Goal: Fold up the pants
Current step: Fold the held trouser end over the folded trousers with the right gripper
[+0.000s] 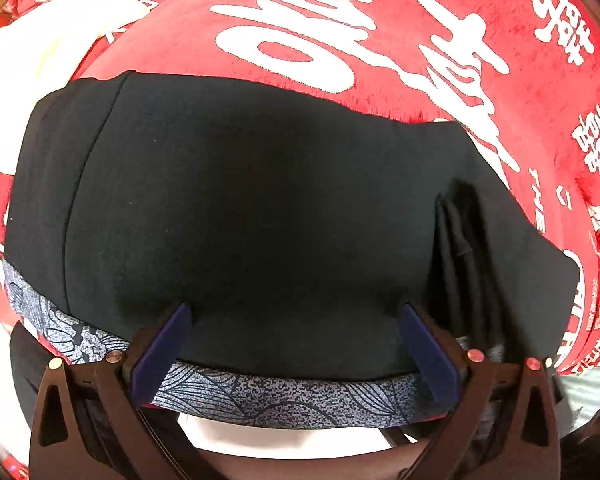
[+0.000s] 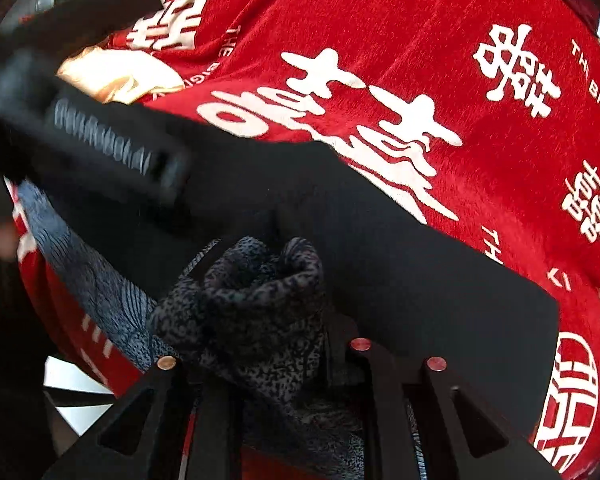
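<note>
Pants (image 1: 240, 200) waistband bunched between right jaws.

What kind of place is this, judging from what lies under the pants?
Probably a home, perhaps a bed or sofa. The black pants with a grey patterned waistband lie on a red plush blanket printed with white Chinese characters, and a cream cushion-like item lies behind.

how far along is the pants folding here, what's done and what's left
Done: the black pants lie flat on the red blanket, the patterned waistband running along the near edge.

In hand: the right gripper has a bunched end of that waistband between its fingers. The left gripper is open over the waistband, holding nothing.

Left: no finished compact fold shows yet, so further folds likely remain.
</note>
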`<action>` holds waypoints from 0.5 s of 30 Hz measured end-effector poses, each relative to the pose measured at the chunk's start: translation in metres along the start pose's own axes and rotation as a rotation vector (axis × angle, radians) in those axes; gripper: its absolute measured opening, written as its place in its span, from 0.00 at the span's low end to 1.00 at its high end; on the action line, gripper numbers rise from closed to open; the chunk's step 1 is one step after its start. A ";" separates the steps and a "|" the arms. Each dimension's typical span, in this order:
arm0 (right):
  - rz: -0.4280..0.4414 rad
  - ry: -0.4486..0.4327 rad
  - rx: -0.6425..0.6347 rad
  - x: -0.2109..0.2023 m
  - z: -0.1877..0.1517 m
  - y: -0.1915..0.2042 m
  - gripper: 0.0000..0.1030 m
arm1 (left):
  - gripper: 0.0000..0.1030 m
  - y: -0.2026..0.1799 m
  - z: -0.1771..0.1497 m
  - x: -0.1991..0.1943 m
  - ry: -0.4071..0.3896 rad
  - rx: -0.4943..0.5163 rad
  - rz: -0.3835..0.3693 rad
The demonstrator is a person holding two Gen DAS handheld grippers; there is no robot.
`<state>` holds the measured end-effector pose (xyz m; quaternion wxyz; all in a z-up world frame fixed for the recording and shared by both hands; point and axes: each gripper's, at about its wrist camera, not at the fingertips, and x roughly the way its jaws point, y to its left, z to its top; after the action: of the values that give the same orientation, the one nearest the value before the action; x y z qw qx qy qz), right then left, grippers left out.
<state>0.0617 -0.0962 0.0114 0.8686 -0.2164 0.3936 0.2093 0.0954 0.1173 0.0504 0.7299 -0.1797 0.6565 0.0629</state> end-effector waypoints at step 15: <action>0.013 -0.108 0.161 -0.108 -0.084 -0.047 0.96 | 1.00 -0.113 -0.023 -0.044 -0.082 0.224 -0.130</action>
<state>-0.0281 -0.2004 0.0546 0.9018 -0.1316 0.3632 0.1939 0.1054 0.0111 0.1124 0.7743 -0.1366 0.6158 -0.0511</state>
